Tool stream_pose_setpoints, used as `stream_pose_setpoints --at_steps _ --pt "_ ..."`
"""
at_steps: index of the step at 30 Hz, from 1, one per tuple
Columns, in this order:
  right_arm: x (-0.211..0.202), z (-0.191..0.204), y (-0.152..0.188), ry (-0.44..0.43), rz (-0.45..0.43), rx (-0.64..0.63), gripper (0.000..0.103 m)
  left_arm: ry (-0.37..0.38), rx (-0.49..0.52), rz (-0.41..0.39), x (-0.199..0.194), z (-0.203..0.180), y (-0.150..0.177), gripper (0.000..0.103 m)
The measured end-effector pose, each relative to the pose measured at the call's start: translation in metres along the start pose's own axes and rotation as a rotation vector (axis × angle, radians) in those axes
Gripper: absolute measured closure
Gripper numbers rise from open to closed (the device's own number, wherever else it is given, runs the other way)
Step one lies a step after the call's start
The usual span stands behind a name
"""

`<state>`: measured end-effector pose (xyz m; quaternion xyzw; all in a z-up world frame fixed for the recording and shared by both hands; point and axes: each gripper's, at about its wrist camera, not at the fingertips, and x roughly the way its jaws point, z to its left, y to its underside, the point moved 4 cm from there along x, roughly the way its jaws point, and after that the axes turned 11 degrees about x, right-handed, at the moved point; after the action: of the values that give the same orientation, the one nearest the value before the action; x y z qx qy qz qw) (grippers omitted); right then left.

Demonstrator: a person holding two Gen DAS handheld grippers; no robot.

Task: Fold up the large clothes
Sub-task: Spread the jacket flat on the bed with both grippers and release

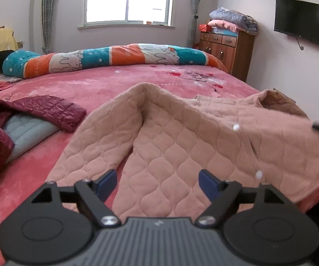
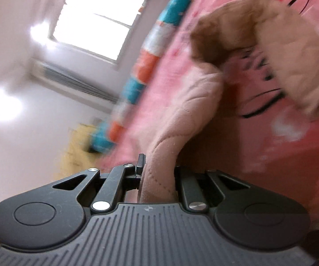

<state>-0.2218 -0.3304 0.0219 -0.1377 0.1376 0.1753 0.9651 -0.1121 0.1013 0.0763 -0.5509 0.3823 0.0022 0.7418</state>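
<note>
Your quilted coat [image 1: 181, 137] sprawls across the bed [image 1: 115, 84]; lifted one-sided, it may bunch or slide off. Your right tongs [image 2: 157, 173] pinch its fabric; a thin bite could slip. Left tongs [image 1: 157, 182] hover spread, empty.

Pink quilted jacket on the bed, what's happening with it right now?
A person is folding the pink quilted jacket on the red bedspread. The right gripper is shut on a fold of it and lifts it. The left gripper is open above the jacket's near edge, holding nothing.
</note>
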Motion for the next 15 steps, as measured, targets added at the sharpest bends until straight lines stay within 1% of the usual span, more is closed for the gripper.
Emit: stream_pose_setpoints --at_steps 2,3,4,5,7,8,9,11,13,15 --pt "0.014 -0.014 0.005 0.18 0.009 -0.074 0.089 0.005 0.014 0.024 0.013 0.002 0.007 0.022" --pt "0.018 -0.02 0.005 0.255 0.019 -0.114 0.087 0.005 0.019 0.04 0.02 0.005 0.011 0.022" --pt "0.022 -0.025 0.007 0.312 0.03 -0.151 0.086 -0.005 0.018 0.067 0.027 0.008 0.017 0.023" --pt "0.027 -0.03 0.009 0.357 0.036 -0.171 0.081 -0.017 0.005 0.093 0.035 0.013 0.023 0.023" --pt "0.03 -0.038 0.005 0.384 0.038 -0.153 0.074 -0.018 -0.034 0.116 0.046 0.023 0.032 0.025" --pt "0.031 -0.04 0.003 0.39 0.03 -0.146 0.061 -0.017 -0.053 0.121 0.051 0.028 0.035 0.025" --pt "0.028 -0.041 0.005 0.405 0.016 -0.146 0.045 -0.018 -0.069 0.126 0.056 0.032 0.038 0.025" --pt "0.026 -0.04 0.002 0.442 -0.015 -0.167 0.036 -0.011 -0.094 0.127 0.066 0.036 0.041 0.025" --pt "0.02 -0.031 0.001 0.47 -0.049 -0.195 0.033 0.005 -0.133 0.135 0.077 0.039 0.043 0.025" --pt "0.011 -0.026 0.001 0.494 -0.089 -0.216 0.022 0.043 -0.195 0.156 0.091 0.043 0.047 0.025"
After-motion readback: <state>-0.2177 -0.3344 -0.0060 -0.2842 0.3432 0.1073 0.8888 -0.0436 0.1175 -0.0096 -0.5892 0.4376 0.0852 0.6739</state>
